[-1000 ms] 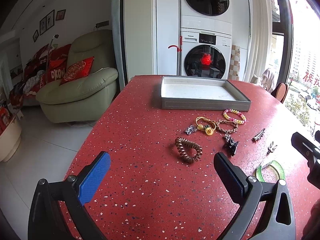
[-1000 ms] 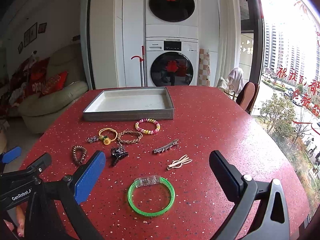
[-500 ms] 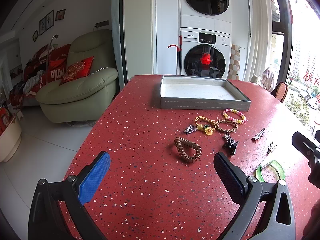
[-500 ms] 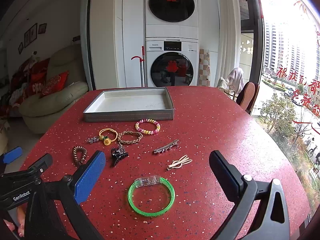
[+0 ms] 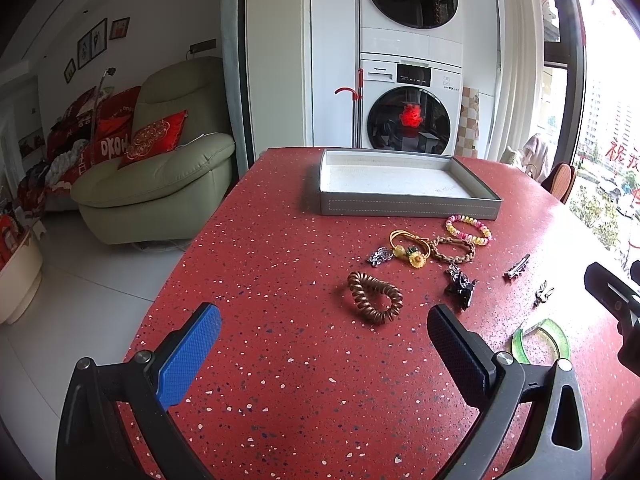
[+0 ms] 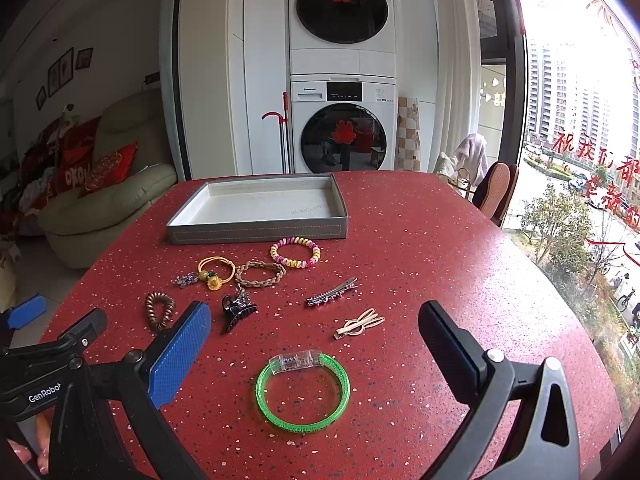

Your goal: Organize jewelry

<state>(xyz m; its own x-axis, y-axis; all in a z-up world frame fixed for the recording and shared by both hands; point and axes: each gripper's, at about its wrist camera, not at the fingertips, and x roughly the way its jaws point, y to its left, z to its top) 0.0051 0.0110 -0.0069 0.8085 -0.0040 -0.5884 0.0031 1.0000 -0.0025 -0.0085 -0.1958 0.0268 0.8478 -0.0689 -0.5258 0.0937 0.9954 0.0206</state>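
An empty grey tray stands at the far side of the red speckled table. In front of it lie a pink-yellow bracelet, a braided bracelet, a yellow hair tie with a flower, a brown spiral hair tie, a black claw clip, a silver clip, a beige clip and a green bangle. My left gripper is open, just short of the spiral tie. My right gripper is open above the green bangle.
The table's left edge drops to a white floor with a green armchair. Stacked washing machines stand behind the table. A window and a chair are to the right.
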